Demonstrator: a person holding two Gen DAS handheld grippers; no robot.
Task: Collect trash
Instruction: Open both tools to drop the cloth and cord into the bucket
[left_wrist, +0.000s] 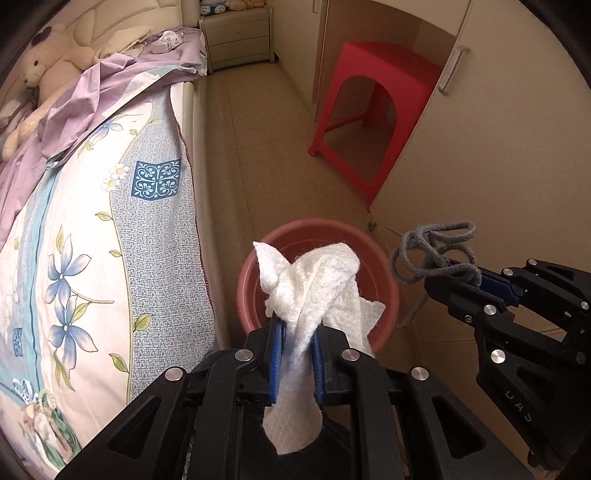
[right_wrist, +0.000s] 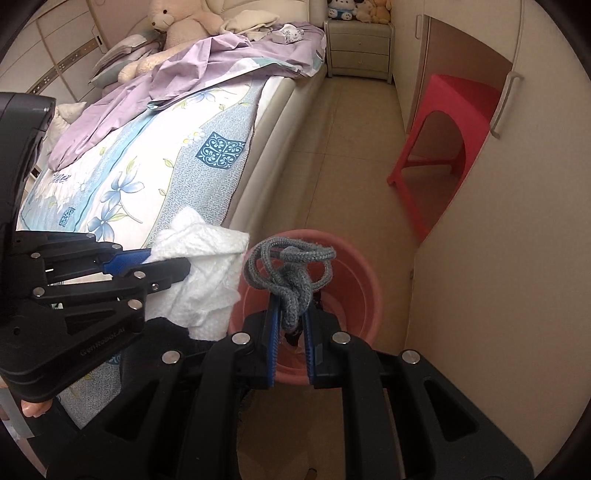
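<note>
My left gripper (left_wrist: 297, 332) is shut on a crumpled white paper towel (left_wrist: 314, 284) and holds it just above the near rim of a pink round bin (left_wrist: 247, 280) on the floor. My right gripper (right_wrist: 291, 317) is shut on a tangled grey cord (right_wrist: 291, 266) and holds it over the same bin (right_wrist: 354, 273). In the left wrist view the right gripper (left_wrist: 454, 277) sits to the right of the bin with the cord (left_wrist: 432, 254). In the right wrist view the left gripper (right_wrist: 177, 262) and its towel (right_wrist: 207, 269) are at the bin's left.
A bed with a floral cover (left_wrist: 110, 236) runs along the left, with a purple sheet (left_wrist: 110, 81) and a teddy bear (left_wrist: 48, 62) on it. A red plastic stool (left_wrist: 369, 110) stands by the wardrobe (left_wrist: 498, 147) on the right. A nightstand (left_wrist: 238, 37) is at the far end.
</note>
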